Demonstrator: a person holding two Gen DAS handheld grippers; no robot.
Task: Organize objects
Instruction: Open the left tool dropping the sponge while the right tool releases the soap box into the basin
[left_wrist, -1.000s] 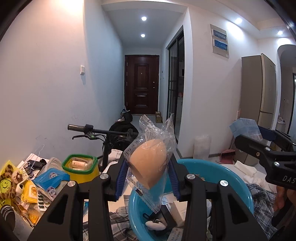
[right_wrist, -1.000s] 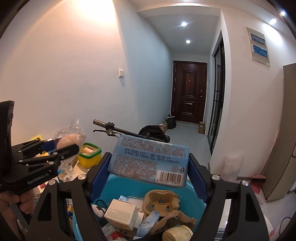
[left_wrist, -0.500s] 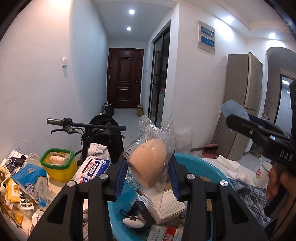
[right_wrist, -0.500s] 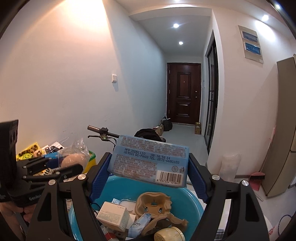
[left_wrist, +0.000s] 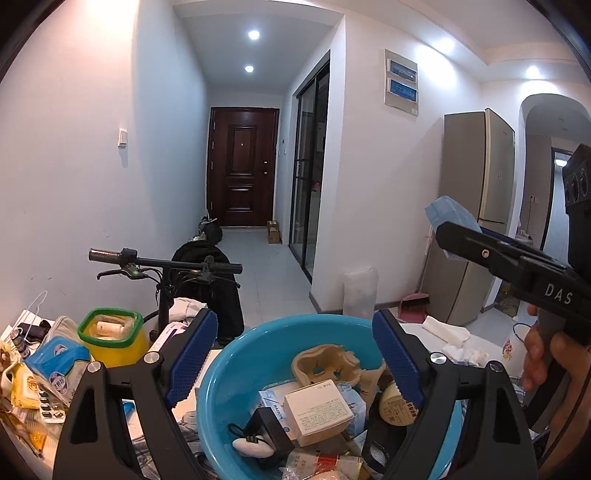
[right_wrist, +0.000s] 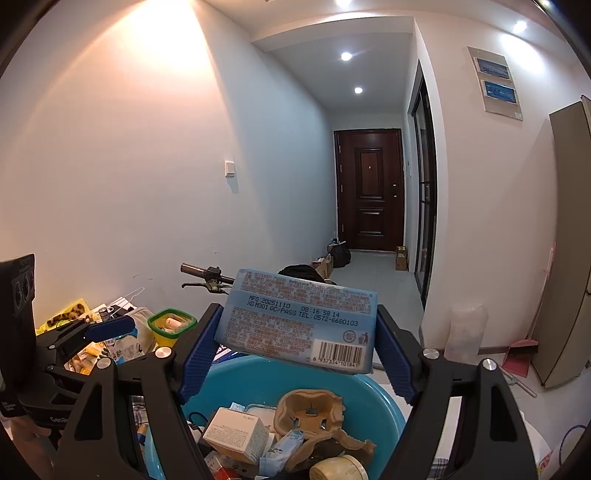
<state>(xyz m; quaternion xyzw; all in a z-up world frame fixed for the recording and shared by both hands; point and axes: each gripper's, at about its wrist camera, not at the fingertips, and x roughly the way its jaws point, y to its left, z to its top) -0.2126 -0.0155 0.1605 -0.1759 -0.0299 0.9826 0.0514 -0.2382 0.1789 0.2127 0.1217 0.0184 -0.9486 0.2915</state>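
Both tools are showing black plastic frames with triangular cut-outs, silver round screw heads at the joints, and ribbed blue pads lining the inner faces of the fingers. The left gripper (left_wrist: 291, 354) is showing white "GenRo" lettering on its side in the right wrist view. The right gripper (right_wrist: 295, 352) is showing white letters "DAS" on its side. A bare hand (left_wrist: 554, 354) is wrapping its black handle.

Ahead of you, a dark brown panelled door (left_wrist: 242, 166) closes the hallway. A black handlebar (left_wrist: 162, 262) crosses before it, and a tall beige refrigerator (left_wrist: 476, 206) stands right.
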